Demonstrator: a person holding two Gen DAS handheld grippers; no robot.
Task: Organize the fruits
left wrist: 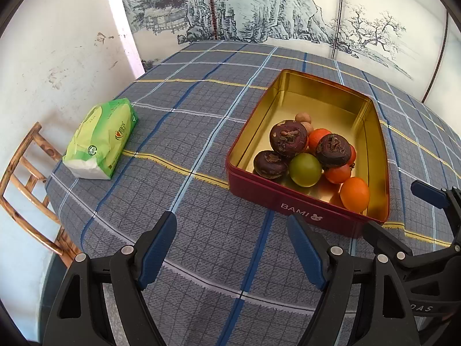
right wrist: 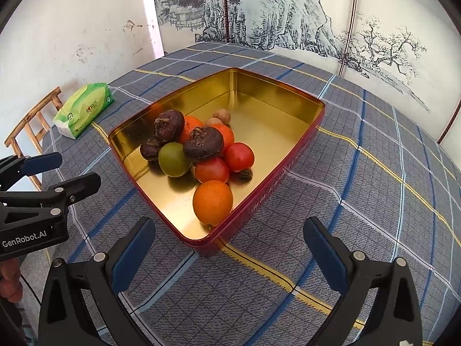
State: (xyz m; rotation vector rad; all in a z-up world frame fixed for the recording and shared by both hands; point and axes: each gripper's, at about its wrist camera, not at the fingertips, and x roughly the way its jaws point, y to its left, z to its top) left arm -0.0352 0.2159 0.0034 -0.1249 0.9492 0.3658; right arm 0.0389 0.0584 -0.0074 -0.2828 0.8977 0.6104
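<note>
Fruit piled at one end of a red tin (right wrist: pixel 302 141) with a gold inside, standing on the checked-cloth table (right wrist: pixel 360 201). Three dark brown knobbly ones (right wrist: pixel 204 143) sit on top of the heap, a green one (right wrist: pixel 173 160) beside them, two red tomatoes (right wrist: pixel 239 157) touching, oranges behind, and one orange (right wrist: pixel 212 203) alone near the tin's corner. Two small tan nuts (right wrist: pixel 222 116) lie at the back of the pile. Rest of the tin bare. Left tongs (left wrist: pixel 232 245) wide, nothing between them, over the cloth just beside the tin. Right tongs (right wrist: pixel 229 248) wide too, empty, near the tin's corner. Green tissue pack (left wrist: pixel 100 139) well apart at the table edge.
</note>
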